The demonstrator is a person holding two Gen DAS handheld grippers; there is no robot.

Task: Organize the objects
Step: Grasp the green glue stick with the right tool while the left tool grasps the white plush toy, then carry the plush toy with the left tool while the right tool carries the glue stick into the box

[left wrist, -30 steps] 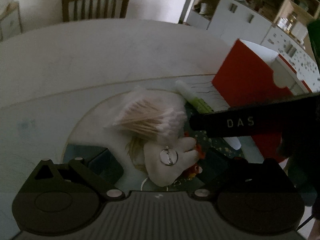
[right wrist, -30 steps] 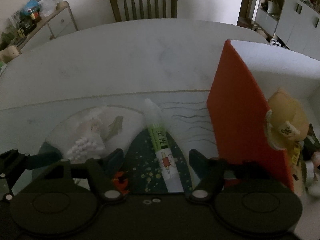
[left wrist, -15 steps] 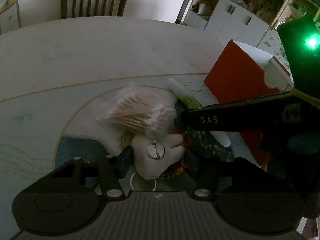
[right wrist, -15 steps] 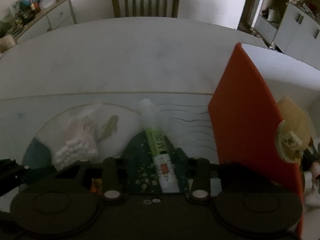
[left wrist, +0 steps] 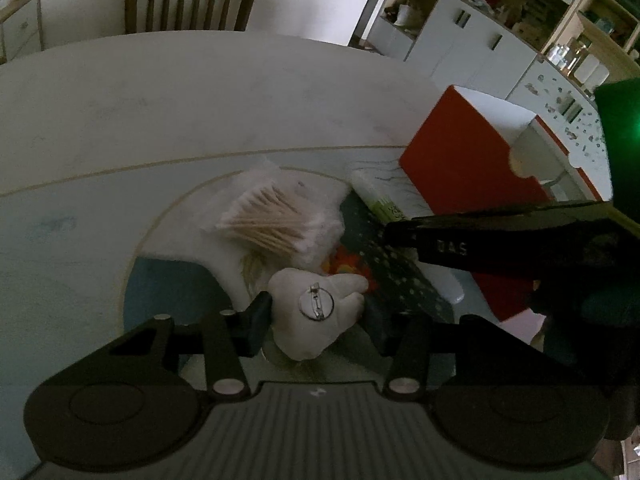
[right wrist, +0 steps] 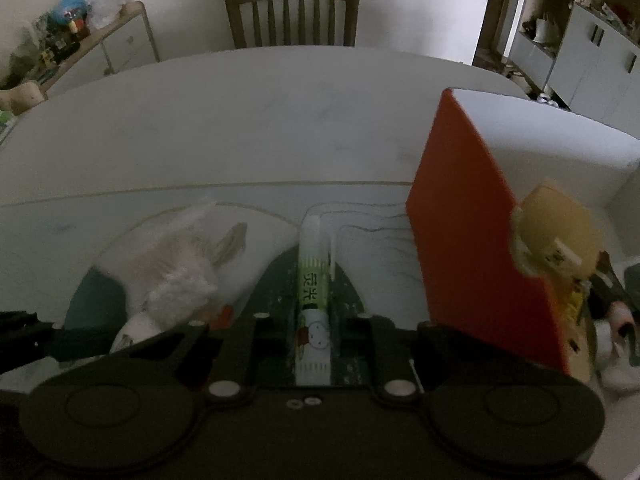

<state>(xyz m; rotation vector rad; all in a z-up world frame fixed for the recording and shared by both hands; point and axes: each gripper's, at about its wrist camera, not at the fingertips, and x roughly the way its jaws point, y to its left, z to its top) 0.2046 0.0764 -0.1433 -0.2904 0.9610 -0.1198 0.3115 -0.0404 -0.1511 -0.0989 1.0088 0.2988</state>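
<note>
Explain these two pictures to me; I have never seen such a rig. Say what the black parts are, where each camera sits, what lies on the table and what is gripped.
There is no robot: a person holds a two-finger gripper in each hand, with a fisheye camera on each looking along its fingers. The black shapes at the bottom are the grippers.

In the left view, the left gripper has just been closing and now pinches a white plush brooch with a metal pin back. In the right view, the right gripper has just been closing on a glue stick.

On the table also lie a bag of cotton swabs and a red-and-white box with small items inside.
</note>
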